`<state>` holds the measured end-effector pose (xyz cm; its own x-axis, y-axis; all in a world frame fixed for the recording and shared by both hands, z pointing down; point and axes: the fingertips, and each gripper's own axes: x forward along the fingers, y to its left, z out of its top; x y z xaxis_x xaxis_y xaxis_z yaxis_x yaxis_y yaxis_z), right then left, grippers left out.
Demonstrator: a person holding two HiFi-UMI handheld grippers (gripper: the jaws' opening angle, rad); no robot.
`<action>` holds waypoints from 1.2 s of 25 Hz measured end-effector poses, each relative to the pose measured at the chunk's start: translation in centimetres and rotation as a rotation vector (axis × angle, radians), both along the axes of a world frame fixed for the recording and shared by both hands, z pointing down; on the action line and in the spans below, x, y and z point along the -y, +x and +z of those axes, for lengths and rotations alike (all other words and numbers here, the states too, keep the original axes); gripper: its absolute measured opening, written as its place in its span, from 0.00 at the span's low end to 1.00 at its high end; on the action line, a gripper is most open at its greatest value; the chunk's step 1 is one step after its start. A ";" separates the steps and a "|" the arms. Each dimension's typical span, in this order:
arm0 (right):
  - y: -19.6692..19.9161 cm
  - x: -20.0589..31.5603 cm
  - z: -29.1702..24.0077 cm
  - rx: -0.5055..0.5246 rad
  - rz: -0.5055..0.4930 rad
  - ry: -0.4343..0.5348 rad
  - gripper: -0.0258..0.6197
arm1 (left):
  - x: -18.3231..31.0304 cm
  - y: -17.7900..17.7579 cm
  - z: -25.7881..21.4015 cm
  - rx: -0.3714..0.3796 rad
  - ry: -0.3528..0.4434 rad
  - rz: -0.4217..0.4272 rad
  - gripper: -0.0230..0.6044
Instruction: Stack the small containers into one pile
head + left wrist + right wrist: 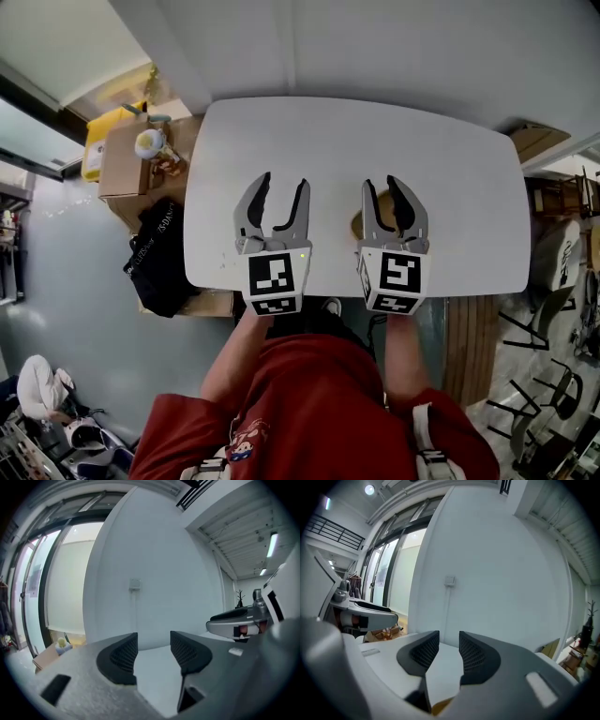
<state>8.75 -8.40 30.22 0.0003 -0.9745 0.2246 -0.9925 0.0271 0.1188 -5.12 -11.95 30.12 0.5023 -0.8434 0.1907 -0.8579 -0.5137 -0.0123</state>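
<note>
Head view: a white table lies nearly bare, with both grippers held side by side above its near edge
Containers: only one tan object shows, resting on the table under the right gripper and mostly hidden by it (a sliver of the same tan shows low in the right gripper view); probably the containers, though I cannot tell how many there are or whether they are nested
Left gripper: jaws spread wide, only table top between them
Right gripper: jaws parted by a narrower gap, nothing held; the tan object sits below them, not between
Progress: nothing is gripped, and no loose container shows elsewhere on the table, so either the pile is already made or the work has not begun; the pictures do not settle which
Table: smooth, matte, rounded corners
Jaw pads: dark, finely ribbed, curved like claws on pale grey bodies
Tan object: rounded rim, dull finish; the material is unclear
Beside the table: a cardboard box and a black bag
</note>
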 end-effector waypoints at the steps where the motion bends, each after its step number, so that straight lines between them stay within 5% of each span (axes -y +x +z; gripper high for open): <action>1: 0.5 -0.6 -0.7 0.004 0.000 0.021 0.25 | -0.6 0.4 -0.8 0.002 0.027 -0.002 0.39; 7: 2.2 -4.1 -4.9 0.003 -0.028 0.118 0.25 | -4.6 2.2 -6.3 -0.084 0.205 -0.016 0.37; 12: 2.9 -6.7 -6.9 -0.003 -0.053 0.160 0.25 | -7.8 3.3 -8.5 -0.086 0.266 -0.021 0.38; 24: 1.9 -9.5 -9.2 -0.006 -0.059 0.220 0.24 | -10.0 4.1 -10.2 -0.060 0.315 0.047 0.33; 30: -0.1 -9.2 -9.7 0.013 -0.094 0.211 0.21 | -9.5 3.5 -10.6 -0.099 0.284 0.090 0.17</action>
<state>8.61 0.83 20.51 -0.0944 -0.9954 0.0148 -0.9883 0.0955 0.1189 -1.62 -2.47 19.47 0.5815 -0.8074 -0.0996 -0.8135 -0.5755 -0.0845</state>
